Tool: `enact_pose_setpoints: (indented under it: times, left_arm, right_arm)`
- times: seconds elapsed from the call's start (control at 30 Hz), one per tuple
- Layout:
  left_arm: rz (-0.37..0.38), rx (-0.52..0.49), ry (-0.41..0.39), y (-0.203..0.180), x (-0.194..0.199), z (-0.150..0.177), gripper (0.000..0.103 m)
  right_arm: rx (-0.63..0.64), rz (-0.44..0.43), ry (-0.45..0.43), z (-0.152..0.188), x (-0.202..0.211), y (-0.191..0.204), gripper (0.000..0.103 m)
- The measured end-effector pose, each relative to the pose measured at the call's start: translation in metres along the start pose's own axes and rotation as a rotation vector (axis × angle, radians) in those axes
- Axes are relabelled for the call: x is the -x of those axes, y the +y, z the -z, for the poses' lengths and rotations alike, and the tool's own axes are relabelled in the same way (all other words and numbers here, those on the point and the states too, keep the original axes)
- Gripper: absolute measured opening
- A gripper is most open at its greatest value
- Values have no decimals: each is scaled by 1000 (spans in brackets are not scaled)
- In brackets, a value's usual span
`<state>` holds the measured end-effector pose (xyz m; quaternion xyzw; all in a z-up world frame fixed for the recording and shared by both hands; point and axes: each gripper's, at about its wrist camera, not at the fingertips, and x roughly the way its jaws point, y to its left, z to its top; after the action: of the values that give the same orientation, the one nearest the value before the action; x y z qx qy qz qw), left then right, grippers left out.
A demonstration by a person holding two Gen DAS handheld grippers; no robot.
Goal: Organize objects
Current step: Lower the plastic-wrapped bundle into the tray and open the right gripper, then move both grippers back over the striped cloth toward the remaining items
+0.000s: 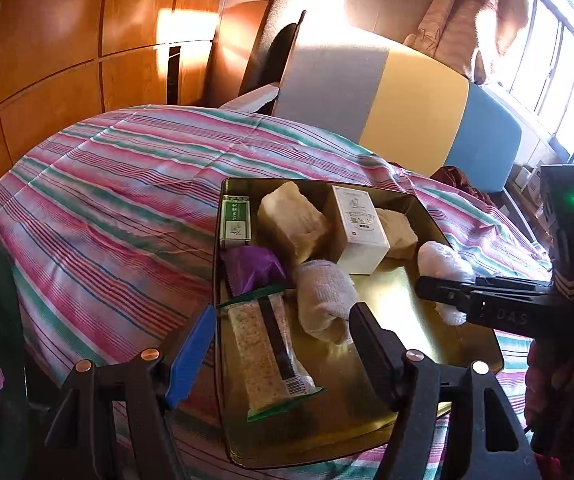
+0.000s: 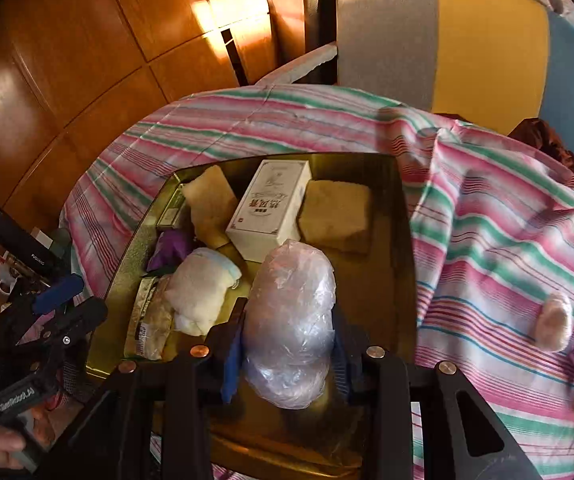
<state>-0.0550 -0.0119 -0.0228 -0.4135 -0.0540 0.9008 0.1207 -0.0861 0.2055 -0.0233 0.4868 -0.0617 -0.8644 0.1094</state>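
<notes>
The right gripper's fingers are clamping a plastic-wrapped bundle, carrying it above the gold tray for stowing; the left gripper is hovering wide, empty.

- Bedspread: pink, green and white stripes.
- Tin tray: shiny gold.
- Box: white.
- Wrapper beyond the left fingers: purple.
- Bundle between the right fingers: clear plastic.
</notes>
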Motion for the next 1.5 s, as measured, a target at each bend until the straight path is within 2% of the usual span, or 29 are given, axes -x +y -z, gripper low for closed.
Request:
enact_pose_setpoints:
  times: [0.23,0.3,0.37,0.4,0.5,0.8,0.93,1.07,1.27,1.5]
  left_arm:
    - [-29,50,2,19,-1,2,75]
    - [-28,47,0,19,0,3,75]
    - [-29,39,-1,17,1,4,75]
    - [-28,35,-1,16,1,5,75]
    - [-32,20,-2,11,0,6,75]
    - [-41,-42,-19,-6,7,8,75]
    - [-45,-77,-32,-15,11,8,76]
    - [-35,-107,-37,-26,16,10,76]
    - [-17,-153,-29,-43,17,13,76]
    - [17,-207,-7,-68,15,15,76]
  right_arm:
    - [-30,9,88,-5,-51,9,40]
    - [-44,-12,106,-7,-63,10,46]
    - [-45,-13,106,-8,-69,13,58]
    - [-48,-19,99,-8,-68,14,59]
    - [-51,-45,63,-5,-59,13,62]
    - [-32,-17,-28,6,-18,12,68]
    - [-32,0,-78,11,3,11,73]
    - [-51,12,-125,21,25,0,74]
    - [-87,57,-177,38,57,-30,80]
    - [-183,142,-208,62,95,-95,83]
